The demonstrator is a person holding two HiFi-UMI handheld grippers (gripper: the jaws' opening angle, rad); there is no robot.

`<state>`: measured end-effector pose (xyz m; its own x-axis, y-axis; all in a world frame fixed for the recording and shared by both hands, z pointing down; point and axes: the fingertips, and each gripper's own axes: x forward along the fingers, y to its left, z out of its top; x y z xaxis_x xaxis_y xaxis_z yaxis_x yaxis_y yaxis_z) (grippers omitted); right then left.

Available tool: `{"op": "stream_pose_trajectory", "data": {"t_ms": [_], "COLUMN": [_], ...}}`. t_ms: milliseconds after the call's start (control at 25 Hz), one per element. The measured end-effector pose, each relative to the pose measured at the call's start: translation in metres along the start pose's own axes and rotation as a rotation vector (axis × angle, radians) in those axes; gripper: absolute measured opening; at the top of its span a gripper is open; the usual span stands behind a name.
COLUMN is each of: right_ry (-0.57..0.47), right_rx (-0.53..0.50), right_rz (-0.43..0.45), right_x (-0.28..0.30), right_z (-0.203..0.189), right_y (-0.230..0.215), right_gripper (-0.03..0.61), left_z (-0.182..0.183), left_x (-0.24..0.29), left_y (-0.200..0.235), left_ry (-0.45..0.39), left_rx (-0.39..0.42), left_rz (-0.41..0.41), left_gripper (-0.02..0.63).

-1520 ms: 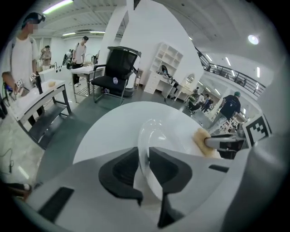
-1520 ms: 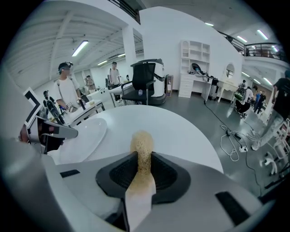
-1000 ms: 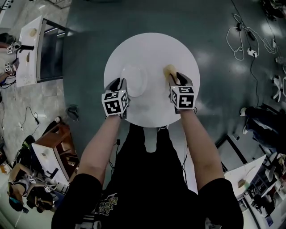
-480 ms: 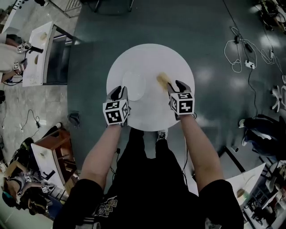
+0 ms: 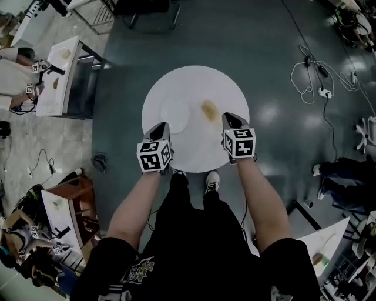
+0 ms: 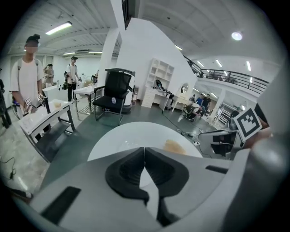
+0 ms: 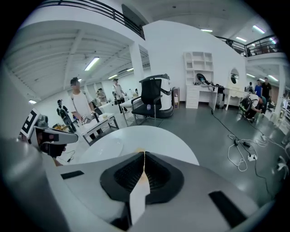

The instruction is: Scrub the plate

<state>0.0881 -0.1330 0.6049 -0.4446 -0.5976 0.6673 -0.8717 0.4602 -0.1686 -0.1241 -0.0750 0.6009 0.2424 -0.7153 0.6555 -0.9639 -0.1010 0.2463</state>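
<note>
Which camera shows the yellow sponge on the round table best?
The head view: the sponge lies in full sight from above, beside the plate. The left gripper view catches part of it, low. The right gripper view shows barely a sliver behind the shut jaws of the right gripper.

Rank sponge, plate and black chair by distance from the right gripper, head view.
From the right gripper, jaws just closed on nothing:
1. Sponge, on the table, just up-left.
2. Plate, further left on the table.
3. Black chair, past the table's far edge.
</note>
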Motion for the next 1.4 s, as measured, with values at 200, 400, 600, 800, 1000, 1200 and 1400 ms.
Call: {"op": "stream_pose_trajectory", "data": {"t_ms": [200, 400, 600, 800, 1000, 1200, 1400], "right_ry": [-0.076, -0.148, -0.197, -0.221, -0.228, -0.228, -0.224], "right_rx": [-0.059, -0.094, -0.130, -0.153, -0.161, -0.164, -0.140], "right_rz": [0.054, 0.115, 0.177, 0.237, 0.285, 0.309, 0.316], "right_x": [-0.046, -0.087, -0.128, -0.165, -0.195, -0.208, -0.219], "right_z": [0.024, 0.040, 0.037, 0.033, 0.019, 0.008, -0.004], "right_y": [0.010, 0.018, 0.030, 0.035, 0.048, 0.073, 0.104], "right_gripper": [0.021, 0.021, 0.021, 0.021, 0.021, 0.021, 0.021], "left_z": [0.015, 0.028, 0.022, 0.010, -0.014, -0.028, -0.033], "left_x": [-0.035, -0.072, -0.106, -0.127, -0.150, -0.171, -0.192], "left_y": [-0.041, -0.070, -0.099, -0.126, -0.143, -0.141, -0.139], "left_ry": [-0.048, -0.115, -0.157, -0.196, -0.204, -0.203, -0.193], "left_rx": [0.030, 0.026, 0.030, -0.005, -0.033, -0.053, -0.026], "left_rz": [-0.047, -0.030, -0.023, 0.000, 0.003, -0.013, -0.069], "left_gripper": [0.006, 0.006, 0.006, 0.006, 0.005, 0.006, 0.006]}}
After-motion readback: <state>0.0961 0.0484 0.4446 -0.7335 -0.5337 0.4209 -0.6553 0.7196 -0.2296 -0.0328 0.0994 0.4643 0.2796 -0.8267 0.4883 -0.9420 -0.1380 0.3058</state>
